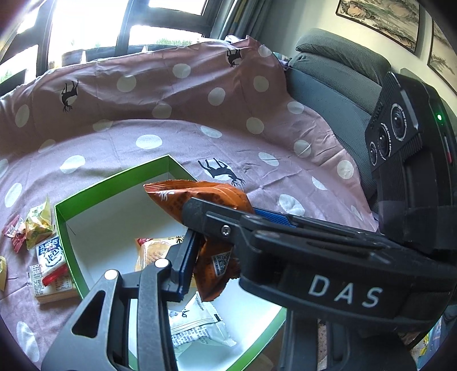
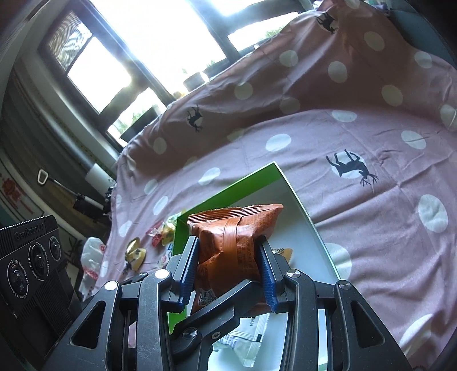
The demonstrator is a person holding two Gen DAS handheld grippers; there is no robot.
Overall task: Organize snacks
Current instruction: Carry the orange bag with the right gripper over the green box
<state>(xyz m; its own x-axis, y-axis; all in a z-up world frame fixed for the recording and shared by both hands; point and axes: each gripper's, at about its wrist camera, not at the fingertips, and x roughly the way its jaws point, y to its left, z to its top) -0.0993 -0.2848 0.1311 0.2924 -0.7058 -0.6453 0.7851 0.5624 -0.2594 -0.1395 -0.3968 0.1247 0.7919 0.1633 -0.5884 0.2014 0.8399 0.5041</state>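
orange pack [image 2: 234, 228] hangs above the box [image 2: 311, 222], over its left half, pinched in the right tongs [image 2: 228, 242]. both blue pads press into its sides and the wrapper buckles between them, so those tongs are closed part way on the pack.

the left tongs [image 1: 225, 245] reach in from the left and cross under the right ones. the left view shows one blue pad [image 1: 187, 262] touching, or nearly touching, the pack's lower end. the other finger is hidden behind the right tongs' body, so i cannot tell how wide the left tongs stand or whether they grip anything.

the box has green walls and a white floor, and it lies open on a pink sheet [image 1: 251, 159] with white dots and dark deer. inside it, below the pack, are a white packet [image 1: 197, 325] near the front and a pale yellow packet [image 1: 151, 251] farther in.

left of the box, on the sheet, lie loose snacks: a yellow wrapper [image 1: 38, 225], a red one [image 1: 14, 232] beside it, and a white packet with dark print [image 1: 50, 252] against the box wall.

a grey cushion [image 1: 331, 82] stands far right, and windows [image 1: 85, 25] are at the far side.
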